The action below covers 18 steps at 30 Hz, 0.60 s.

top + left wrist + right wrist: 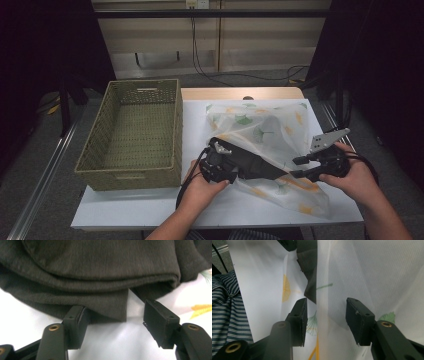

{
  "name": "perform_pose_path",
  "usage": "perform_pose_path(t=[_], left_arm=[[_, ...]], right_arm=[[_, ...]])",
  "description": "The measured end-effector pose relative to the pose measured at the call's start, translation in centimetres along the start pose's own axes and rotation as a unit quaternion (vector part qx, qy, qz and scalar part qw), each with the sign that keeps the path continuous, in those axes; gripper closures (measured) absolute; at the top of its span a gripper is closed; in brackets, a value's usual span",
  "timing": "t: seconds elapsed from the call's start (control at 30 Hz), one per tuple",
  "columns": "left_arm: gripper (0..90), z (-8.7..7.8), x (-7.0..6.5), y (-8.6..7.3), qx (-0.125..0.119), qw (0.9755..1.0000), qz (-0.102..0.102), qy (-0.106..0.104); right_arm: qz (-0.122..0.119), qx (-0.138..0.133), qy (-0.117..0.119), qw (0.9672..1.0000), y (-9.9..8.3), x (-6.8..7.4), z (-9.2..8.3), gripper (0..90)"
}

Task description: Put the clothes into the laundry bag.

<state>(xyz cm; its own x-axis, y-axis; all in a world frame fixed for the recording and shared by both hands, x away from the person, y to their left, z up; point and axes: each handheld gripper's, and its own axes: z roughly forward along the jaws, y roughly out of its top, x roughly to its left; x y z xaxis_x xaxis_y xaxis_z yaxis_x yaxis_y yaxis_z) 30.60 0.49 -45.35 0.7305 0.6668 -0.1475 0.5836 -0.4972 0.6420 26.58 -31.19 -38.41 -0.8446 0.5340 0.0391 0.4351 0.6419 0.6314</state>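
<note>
White table [150,207] – basket [134,135] left | dark garment [257,165] in bag [270,130] | both grippers spread

Basket [135,132] at nine o'clock on table [150,210]; folded garment [255,165] centre, partly under bag [260,125], three o'clock.

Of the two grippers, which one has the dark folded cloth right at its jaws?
The left gripper. Its open jaws point at the edge of the dark cloth, while the right gripper has its open jaws around the thin leaf-printed bag instead.
</note>
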Motion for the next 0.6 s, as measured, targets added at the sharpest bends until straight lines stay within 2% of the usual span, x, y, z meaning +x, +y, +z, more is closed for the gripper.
perform_pose_path(t=[0.03,0.07,0.2,0.27,0.3,0.37,0.4,0.43,0.5,0.6], left_arm=[[42.4,0.1,-0.1,0.0,-0.009,0.9999,-0.003,0.006],[45.4,-0.1,0.0,0.1,0.005,0.9998,0.014,0.009],[57.4,-0.3,0.1,0.2,-0.002,0.9996,0.024,0.013],[60.0,-0.4,0.1,0.2,-0.008,0.9994,0.028,0.017],[61.8,-0.3,0.0,0.2,-0.016,0.9995,0.021,0.016],[64.3,-0.4,0.1,0.3,-0.007,0.9992,0.035,0.019],[65.4,-0.4,0.0,0.3,-0.01,0.9992,0.034,0.02],[67.8,-0.3,-0.1,0.4,-0.014,0.9994,0.029,0.011],[70.5,-0.4,-0.1,0.5,-0.009,0.999,0.04,0.017],[73.0,-0.3,-0.1,0.6,-0.012,0.9993,0.035,0.01]], right_arm=[[-0.001,-0.002,0.001,1.0,0.2,0.0,0.1,52.1],[0.0,-0.002,-0.001,1.0,0.3,0.1,0.1,51.8],[-0.002,-0.005,-0.002,1.0,1.0,0.1,0.5,49.0],[-0.003,-0.006,0.004,1.0,1.4,0.1,0.7,47.9],[-0.003,-0.009,0.008,0.9999,1.6,0.1,0.9,47.7],[-0.004,-0.008,0.005,0.9999,2.0,0.2,1.1,46.9],[-0.003,-0.01,0.005,0.9999,2.2,0.2,1.2,46.3],[-0.003,-0.011,0.003,0.9999,2.5,0.2,1.3,45.9],[-0.004,-0.013,0.002,0.9999,2.9,0.3,1.5,44.8],[0.003,-0.024,0.002,0.9997,3.7,0.3,1.8,42.8]])
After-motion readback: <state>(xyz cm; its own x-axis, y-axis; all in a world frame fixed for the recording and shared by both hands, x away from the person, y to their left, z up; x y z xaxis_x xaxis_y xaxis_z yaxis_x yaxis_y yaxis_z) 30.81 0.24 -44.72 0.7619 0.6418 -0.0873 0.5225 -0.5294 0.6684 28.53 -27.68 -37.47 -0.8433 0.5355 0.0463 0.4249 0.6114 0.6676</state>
